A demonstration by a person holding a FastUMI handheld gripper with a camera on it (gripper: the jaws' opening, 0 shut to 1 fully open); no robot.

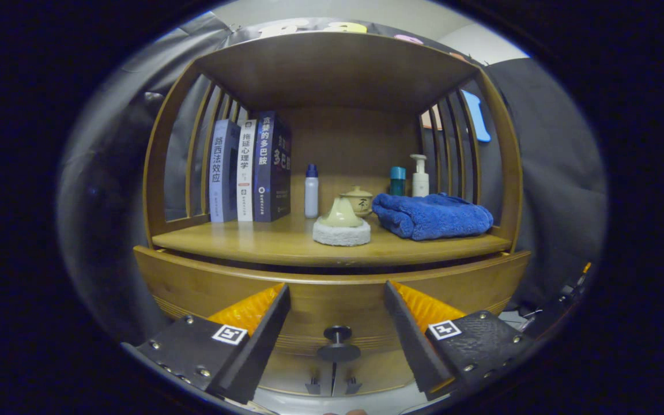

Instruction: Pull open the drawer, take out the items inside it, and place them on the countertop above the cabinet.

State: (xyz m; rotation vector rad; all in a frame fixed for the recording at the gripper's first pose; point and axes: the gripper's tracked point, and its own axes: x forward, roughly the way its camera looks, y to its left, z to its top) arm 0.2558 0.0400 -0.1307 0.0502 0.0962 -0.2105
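Drawer (332, 300) looks shut, gripper (336, 323) fingers wide open and empty either side of its knob (338, 334), so I'd pinch it square.

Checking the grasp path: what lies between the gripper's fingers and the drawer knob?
Nothing: in the gripper view the open gripper frames the drawer knob, with bare space on either side.

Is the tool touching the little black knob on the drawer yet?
Apart. The gripper view shows the open tool with its fingers either side of the knob, wood showing between each finger and it.
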